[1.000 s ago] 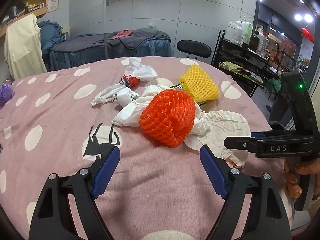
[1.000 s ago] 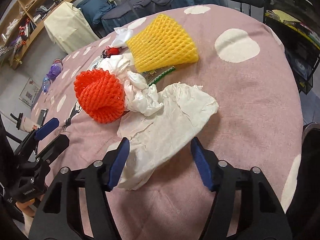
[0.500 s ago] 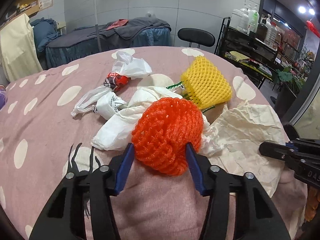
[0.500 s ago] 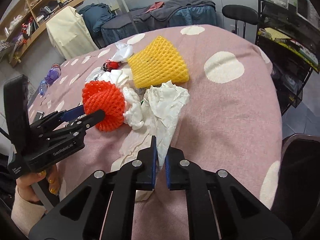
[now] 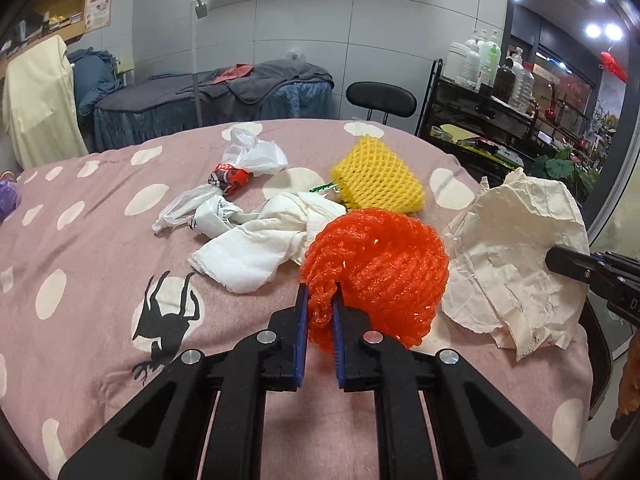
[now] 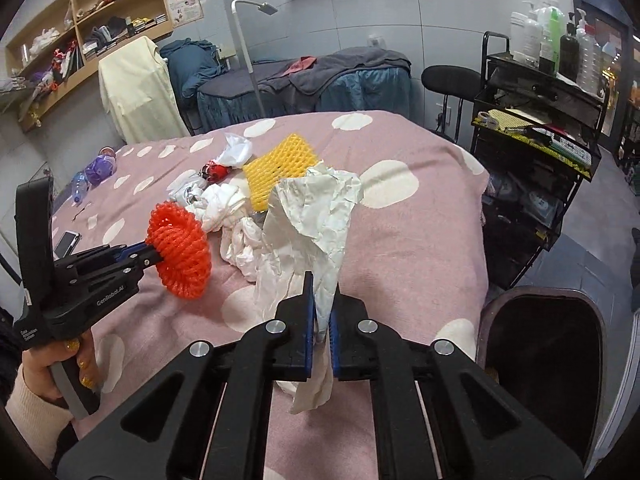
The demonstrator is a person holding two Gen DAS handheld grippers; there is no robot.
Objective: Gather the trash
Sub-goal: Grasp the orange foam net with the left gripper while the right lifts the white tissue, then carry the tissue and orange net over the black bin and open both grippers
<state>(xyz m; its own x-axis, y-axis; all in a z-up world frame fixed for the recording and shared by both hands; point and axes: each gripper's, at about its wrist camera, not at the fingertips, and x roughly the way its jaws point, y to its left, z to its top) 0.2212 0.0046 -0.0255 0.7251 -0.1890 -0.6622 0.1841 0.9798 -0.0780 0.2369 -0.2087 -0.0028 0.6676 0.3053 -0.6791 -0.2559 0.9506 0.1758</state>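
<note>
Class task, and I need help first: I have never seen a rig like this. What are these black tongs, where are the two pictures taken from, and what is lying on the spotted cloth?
A person holds two hand-held tongs, each with a camera looking along its fingers. The left claw pinches an orange foam net. The right claw pinches crumpled white paper. Both have just closed. On the pink spotted cloth lie a yellow foam net, white tissues and plastic bags.

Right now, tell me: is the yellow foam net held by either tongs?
No, the yellow foam net lies on the bedspread, no tongs touching it.
</note>
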